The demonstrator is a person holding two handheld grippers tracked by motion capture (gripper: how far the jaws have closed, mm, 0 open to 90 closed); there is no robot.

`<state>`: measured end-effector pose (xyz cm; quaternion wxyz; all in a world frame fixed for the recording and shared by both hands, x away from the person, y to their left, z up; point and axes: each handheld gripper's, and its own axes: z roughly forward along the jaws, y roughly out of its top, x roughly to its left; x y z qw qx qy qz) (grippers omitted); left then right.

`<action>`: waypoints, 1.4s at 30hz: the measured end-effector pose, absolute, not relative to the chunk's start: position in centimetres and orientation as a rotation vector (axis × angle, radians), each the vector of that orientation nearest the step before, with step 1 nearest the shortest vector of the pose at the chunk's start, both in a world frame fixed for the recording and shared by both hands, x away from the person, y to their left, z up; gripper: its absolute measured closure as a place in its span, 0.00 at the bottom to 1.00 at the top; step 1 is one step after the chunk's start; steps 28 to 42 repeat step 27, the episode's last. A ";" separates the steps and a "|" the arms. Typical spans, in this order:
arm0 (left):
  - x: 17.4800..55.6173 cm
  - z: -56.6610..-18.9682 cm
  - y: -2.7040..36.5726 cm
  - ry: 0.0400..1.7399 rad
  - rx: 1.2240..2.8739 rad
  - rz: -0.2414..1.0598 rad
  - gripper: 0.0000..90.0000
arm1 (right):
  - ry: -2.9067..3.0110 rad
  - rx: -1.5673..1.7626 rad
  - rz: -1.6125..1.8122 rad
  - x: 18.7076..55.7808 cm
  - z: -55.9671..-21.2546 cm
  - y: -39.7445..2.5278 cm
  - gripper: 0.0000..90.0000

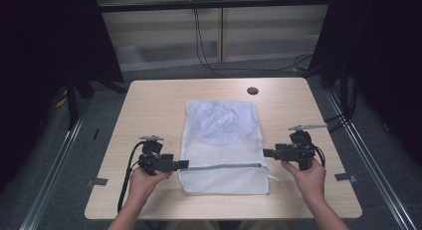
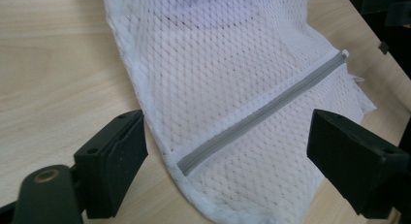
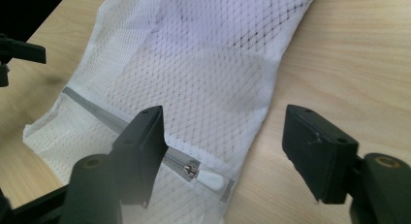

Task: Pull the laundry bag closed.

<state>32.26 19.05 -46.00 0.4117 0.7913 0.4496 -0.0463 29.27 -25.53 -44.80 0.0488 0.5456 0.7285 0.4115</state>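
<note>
A white mesh laundry bag (image 1: pixel 223 145) lies flat on the wooden table (image 1: pixel 149 105), with something pale inside its far half. A grey zipper (image 1: pixel 224 166) runs across its near part, closed, with the white pull tab (image 3: pixel 209 179) at its right end. My left gripper (image 1: pixel 184 165) is open at the bag's left edge, by the zipper's left end (image 2: pixel 186 163), jaws either side of that edge. My right gripper (image 1: pixel 266 152) is open at the bag's right edge, just above the pull tab. The bag (image 3: pixel 203 73) spreads away from both grippers.
A small dark round hole cover (image 1: pixel 252 90) sits near the table's far edge. Dark frame posts and cables stand on the floor on both sides, and a black cable (image 1: pixel 204 46) hangs behind the table.
</note>
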 end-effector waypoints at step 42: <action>32.6 -45.6 22.4 1.136 2.005 0.052 0.09 | 2.167 1.516 1.152 27.1 -46.1 -29.3 0.13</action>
